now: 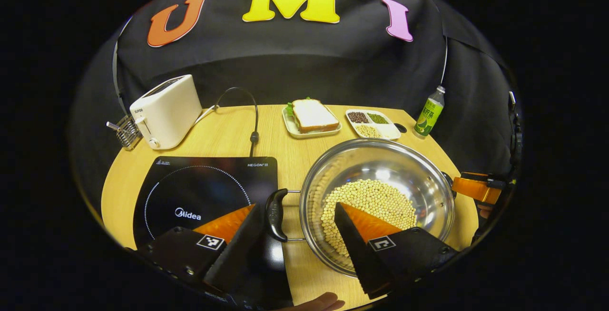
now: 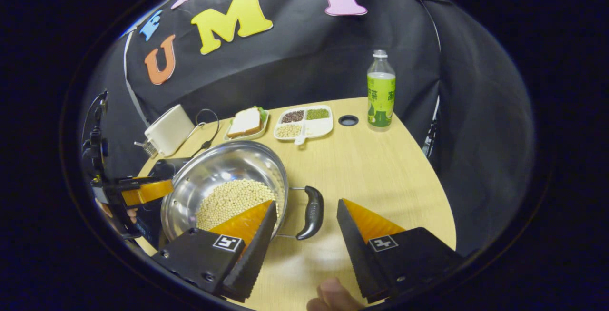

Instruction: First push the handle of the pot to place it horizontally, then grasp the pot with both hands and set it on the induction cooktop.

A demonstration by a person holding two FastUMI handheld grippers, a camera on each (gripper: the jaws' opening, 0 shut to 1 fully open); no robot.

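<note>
Both tools gape: left tool (image 1: pixel 304 220) straddles the pot's (image 1: pixel 380 159) left handle (image 1: pixel 276 213), right tool (image 2: pixel 304 218) its right handle (image 2: pixel 310 212). "Midea" marks the induction cooktop (image 1: pixel 204 192).

Your left gripper (image 1: pixel 300 216) sat open, fingers straddling the pot (image 1: pixel 378 201) handle (image 1: pixel 276 214), cooktop (image 1: pixel 204 192) just left of it.

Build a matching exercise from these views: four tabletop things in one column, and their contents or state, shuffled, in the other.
Things:
1. pot
2. small tray
3. divided dish
4. induction cooktop

States:
A. holds a sandwich
B. bare glass top, nothing on it
C. holds pale beans
D. several kinds of grains, each in its own compartment

Pairs: 1-C, 2-A, 3-D, 4-B
</note>
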